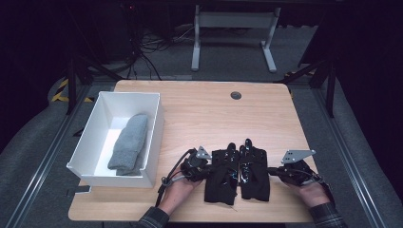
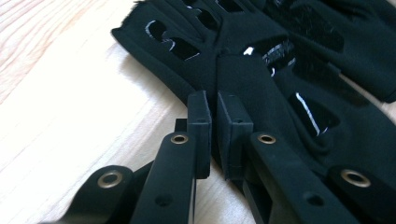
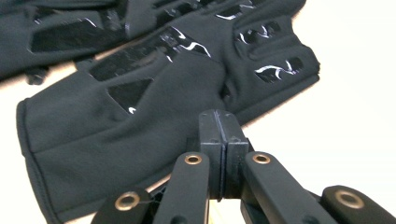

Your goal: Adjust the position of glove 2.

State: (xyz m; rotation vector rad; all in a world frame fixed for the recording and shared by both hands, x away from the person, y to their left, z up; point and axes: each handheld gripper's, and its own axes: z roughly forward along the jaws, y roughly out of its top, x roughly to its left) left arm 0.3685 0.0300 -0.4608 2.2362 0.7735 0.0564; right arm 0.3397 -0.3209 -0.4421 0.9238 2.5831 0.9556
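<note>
Right: two black gloves, left glove (image 1: 221, 173) and right glove (image 1: 254, 171), lie side by side at the table (image 1: 209, 114) near edge, long axes 6-to-12, fingers toward 12. Left gripper (image 2: 218, 122) pinches the left glove's outer edge; right gripper (image 3: 223, 135) is clamped on the right glove's edge.

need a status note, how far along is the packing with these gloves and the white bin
Done: a grey sock lies in the white bin. In hand: the left gripper pinches the left black glove and the right gripper pinches the right black glove. Left: both gloves are on the table, outside the bin.
</note>
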